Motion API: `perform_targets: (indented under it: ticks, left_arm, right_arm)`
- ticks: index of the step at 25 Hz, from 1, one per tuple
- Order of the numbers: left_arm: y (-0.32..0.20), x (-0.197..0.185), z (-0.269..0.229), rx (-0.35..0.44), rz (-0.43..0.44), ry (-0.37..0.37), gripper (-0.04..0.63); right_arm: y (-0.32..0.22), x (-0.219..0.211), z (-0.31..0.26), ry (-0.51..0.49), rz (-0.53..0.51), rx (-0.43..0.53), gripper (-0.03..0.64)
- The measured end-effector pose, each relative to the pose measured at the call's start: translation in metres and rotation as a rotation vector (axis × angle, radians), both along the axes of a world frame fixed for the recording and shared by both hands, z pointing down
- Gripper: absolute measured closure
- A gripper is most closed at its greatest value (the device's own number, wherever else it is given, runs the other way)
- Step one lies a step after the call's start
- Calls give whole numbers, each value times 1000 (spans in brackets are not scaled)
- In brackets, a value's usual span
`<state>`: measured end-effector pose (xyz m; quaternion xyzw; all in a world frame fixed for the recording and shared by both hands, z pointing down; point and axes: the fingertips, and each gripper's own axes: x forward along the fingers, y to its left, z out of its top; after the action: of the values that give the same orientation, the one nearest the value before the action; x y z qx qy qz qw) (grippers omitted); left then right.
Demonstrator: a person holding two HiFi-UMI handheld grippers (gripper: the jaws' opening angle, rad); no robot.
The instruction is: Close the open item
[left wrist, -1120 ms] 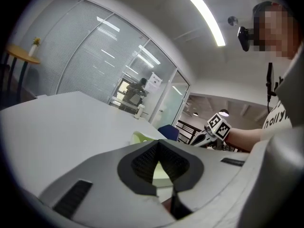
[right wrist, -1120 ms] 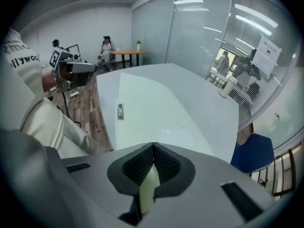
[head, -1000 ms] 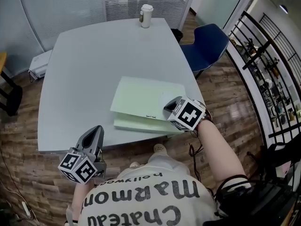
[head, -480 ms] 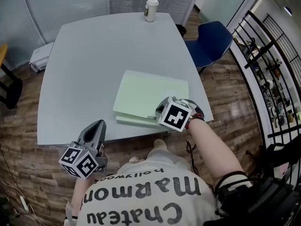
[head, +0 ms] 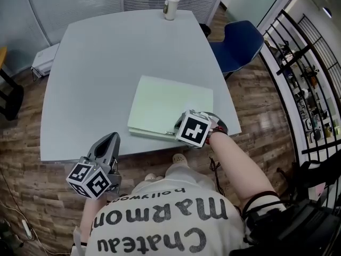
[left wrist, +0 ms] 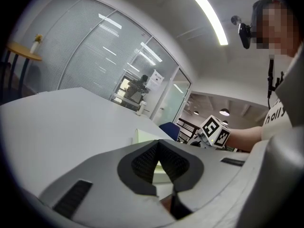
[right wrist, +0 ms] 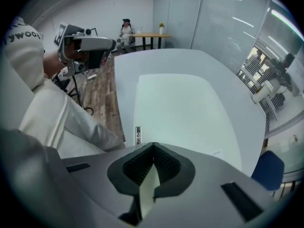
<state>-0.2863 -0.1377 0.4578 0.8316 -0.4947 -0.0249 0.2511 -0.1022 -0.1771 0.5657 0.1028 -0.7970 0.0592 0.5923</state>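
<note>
A pale green laptop [head: 168,103] lies near the front edge of the grey table [head: 101,63]. Its lid is down almost flat on the base, with only a thin seam along the front. My right gripper [head: 182,124] rests on the lid's front right corner, jaws shut; in the right gripper view the lid [right wrist: 180,113] stretches away ahead of the tips [right wrist: 153,146]. My left gripper [head: 109,141] hangs off the table, below its front edge, shut and empty. From there the laptop [left wrist: 146,137] shows edge-on.
A paper cup [head: 171,6] stands at the table's far edge. A blue chair [head: 240,44] sits beyond the right side. Wooden floor surrounds the table, and a black railing [head: 298,68] runs along the right.
The lid has come down from a small open angle to nearly flat. My right gripper moved left and toward the front edge with it. The left gripper stayed put.
</note>
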Motion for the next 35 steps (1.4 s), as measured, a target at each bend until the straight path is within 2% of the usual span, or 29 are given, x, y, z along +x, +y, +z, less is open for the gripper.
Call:
perform_targets:
  ticks: [4, 7, 10, 13, 16, 19, 24, 31, 35]
  left_arm:
    - [1, 4, -1, 1, 6, -4, 603]
    - [2, 2, 1, 1, 8, -9, 603]
    - [3, -3, 4, -6, 1, -6, 603]
    - [4, -7, 7, -11, -5, -5, 603]
    - [6, -7, 8, -15, -8, -7, 603]
    - [7, -6, 10, -19, -7, -9, 603]
    - [7, -2, 15, -32, -3, -7, 603]
    - [8, -1, 21, -49, -4, -11, 603]
    - [4, 3, 21, -51, 2, -17, 602]
  right_arm:
    - [5, 2, 4, 11, -1, -27, 615]
    - [-2, 16, 6, 93, 31, 3, 615]
    - [-7, 14, 7, 105, 38, 8, 615]
    - [-1, 5, 13, 77, 38, -57, 614]
    - [1, 5, 17, 99, 60, -92, 614]
    - [14, -1, 20, 121, 83, -170, 614]
    - [7, -6, 25, 207, 21, -117, 615]
    - [12, -3, 32, 286, -24, -148, 614]
    - [13, -8, 33, 271, -72, -145, 615]
